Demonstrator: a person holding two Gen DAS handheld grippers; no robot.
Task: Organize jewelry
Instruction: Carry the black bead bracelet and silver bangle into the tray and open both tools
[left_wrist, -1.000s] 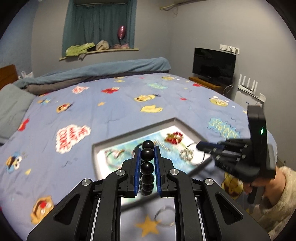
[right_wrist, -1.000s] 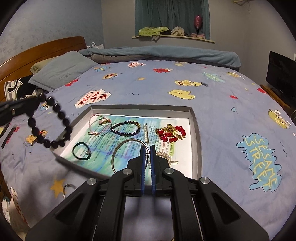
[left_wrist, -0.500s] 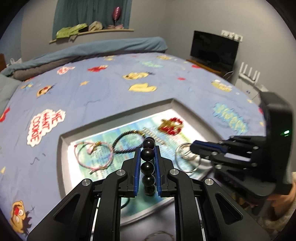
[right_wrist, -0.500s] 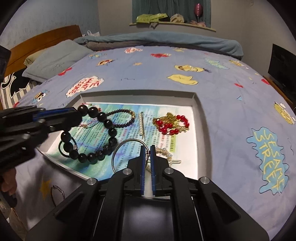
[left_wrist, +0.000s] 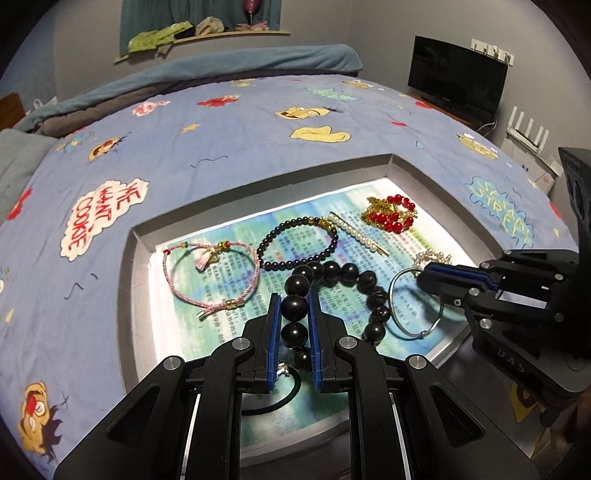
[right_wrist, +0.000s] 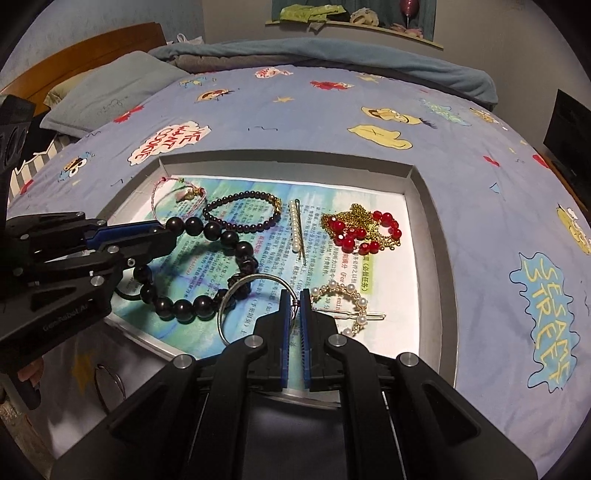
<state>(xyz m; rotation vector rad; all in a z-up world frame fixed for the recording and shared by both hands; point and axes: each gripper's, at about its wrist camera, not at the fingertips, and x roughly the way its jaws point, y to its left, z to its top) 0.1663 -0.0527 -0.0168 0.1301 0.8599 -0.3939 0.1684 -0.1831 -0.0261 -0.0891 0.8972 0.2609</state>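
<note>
A shallow grey tray (left_wrist: 127, 295) lined with printed paper lies on the blue cartoon bedspread. My left gripper (left_wrist: 293, 295) is shut on a bracelet of large black beads (left_wrist: 347, 271), whose loop rests on the paper; the right wrist view shows this gripper (right_wrist: 162, 236) reaching in from the left with the bracelet (right_wrist: 243, 251). My right gripper (right_wrist: 294, 293) is shut on a thin silver bangle (right_wrist: 221, 317) at the tray's near edge. In the left wrist view the right gripper (left_wrist: 424, 275) comes in from the right, pinching the bangle (left_wrist: 392, 314).
Inside the tray lie a pink cord bracelet (left_wrist: 202, 262), a small dark bead bracelet (left_wrist: 266, 245), a pearl bar clip (left_wrist: 354, 234), red beads on gold chain (left_wrist: 391, 216), a pearl hair clip (right_wrist: 347, 299) and a black hair tie (left_wrist: 280, 402). Another thin ring (right_wrist: 107, 384) lies on the bedspread.
Both grippers have come down and closer to the tray. The black bead bracelet, hanging in the air over the bedspread before, now lies partly on the paper beside the silver bangle.
</note>
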